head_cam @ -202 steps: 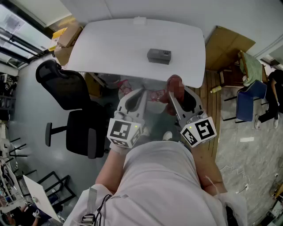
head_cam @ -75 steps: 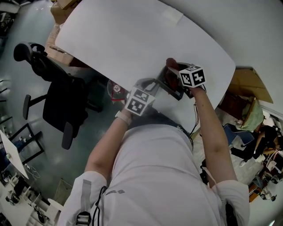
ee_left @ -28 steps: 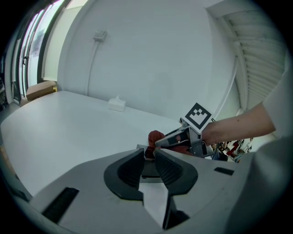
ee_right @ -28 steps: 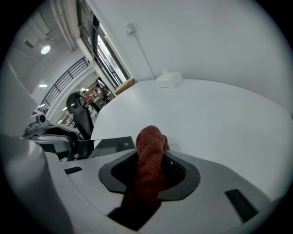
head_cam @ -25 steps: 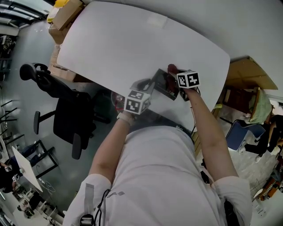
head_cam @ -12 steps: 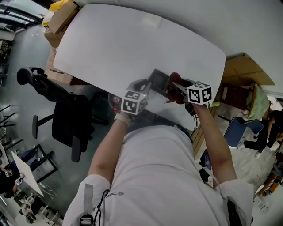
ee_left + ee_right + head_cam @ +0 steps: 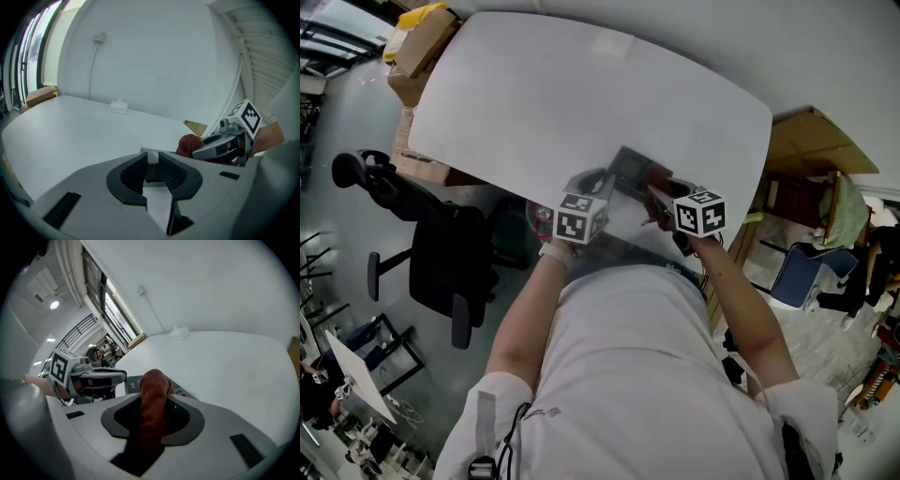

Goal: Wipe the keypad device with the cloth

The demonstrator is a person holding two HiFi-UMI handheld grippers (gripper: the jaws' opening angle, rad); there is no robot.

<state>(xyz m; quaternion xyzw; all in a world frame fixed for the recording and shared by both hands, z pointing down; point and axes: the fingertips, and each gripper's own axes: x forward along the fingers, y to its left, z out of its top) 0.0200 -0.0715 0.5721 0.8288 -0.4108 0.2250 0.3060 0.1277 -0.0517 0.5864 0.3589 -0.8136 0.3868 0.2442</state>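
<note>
At the near-left edge of the keypad device, the left gripper is clamping the device itself, so the grey slab is sitting right between its two ribbed pads and the jaws are biting on it. Over the device's right side, the right gripper is pinching the red-brown cloth. Its jaws are squeezed tight on it, with a rounded wad poking up past the fingertips and the rest trailing back behind them. The wad is hovering right by the device's buttons, but honestly I can't tell whether it's actually touching them. The white table is lying under the device, with the table's near edge running just beside it, and I can't tell if the device is resting flat either. Both marker cubes are sitting on the person's side of the device, the left cube and the right cube flanking it. A small white box is sitting well beyond the device, and a black office chair is standing well off to the device's left, down on the floor.
</note>
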